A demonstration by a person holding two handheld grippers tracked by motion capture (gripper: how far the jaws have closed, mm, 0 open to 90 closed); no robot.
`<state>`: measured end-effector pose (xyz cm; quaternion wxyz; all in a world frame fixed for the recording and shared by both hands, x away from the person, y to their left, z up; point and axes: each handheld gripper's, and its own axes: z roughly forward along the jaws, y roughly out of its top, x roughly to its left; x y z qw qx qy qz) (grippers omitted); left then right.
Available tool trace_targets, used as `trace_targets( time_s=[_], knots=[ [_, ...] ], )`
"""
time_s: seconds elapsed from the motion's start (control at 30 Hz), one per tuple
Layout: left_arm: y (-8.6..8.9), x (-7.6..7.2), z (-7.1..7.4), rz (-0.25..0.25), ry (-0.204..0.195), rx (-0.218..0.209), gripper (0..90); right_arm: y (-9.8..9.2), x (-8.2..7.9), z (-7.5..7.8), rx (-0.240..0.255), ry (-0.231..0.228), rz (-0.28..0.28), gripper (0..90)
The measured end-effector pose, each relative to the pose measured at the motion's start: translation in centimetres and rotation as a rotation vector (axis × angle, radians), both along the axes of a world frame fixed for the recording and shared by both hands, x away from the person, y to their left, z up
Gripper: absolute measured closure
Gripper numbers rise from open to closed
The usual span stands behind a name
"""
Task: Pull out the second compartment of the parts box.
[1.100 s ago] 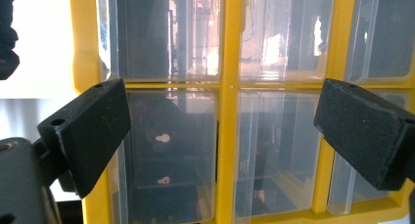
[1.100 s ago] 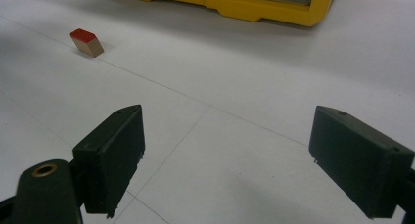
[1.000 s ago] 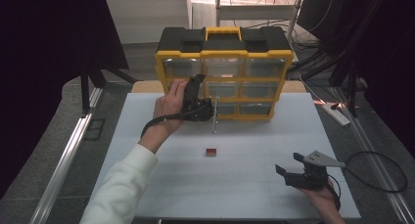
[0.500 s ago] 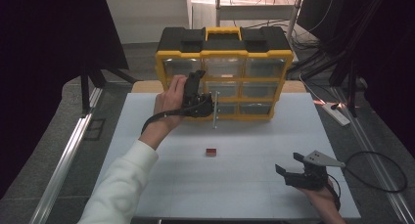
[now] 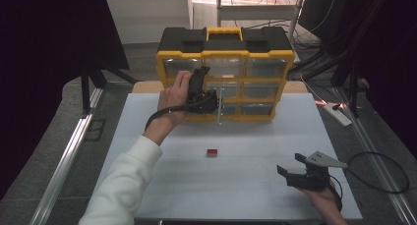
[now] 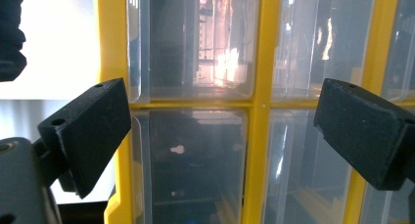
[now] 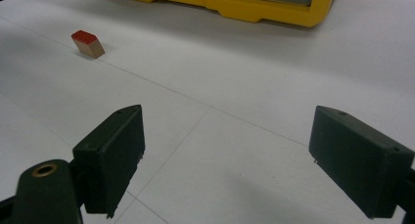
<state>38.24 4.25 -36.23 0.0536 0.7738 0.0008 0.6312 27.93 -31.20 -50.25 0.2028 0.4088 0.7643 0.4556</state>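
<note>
A yellow and black organizer with clear drawers stands at the back of the white table. My left gripper is held up against its lower left drawers. In the left gripper view the gripper is open, its jaws spread across a clear drawer and the yellow frame. A small red-topped wooden block lies mid-table, and it also sits far left in the right gripper view. My right gripper rests open near the front right, with nothing between its jaws.
The organizer's yellow base runs along the top of the right gripper view. A power strip and cables lie off the table's right side. A metal rail runs along the left.
The left gripper has edged slightly closer to the drawers. The right gripper and the block have not moved.
</note>
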Motion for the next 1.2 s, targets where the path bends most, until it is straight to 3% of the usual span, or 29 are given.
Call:
trace_targets(
  time_s=[1.2],
  knots=[
    [-0.9,1.8,0.9,0.004,-0.009,0.001,7.2,-0.2,-0.1,0.0,0.004,0.003,-0.006,13.8]
  ],
)
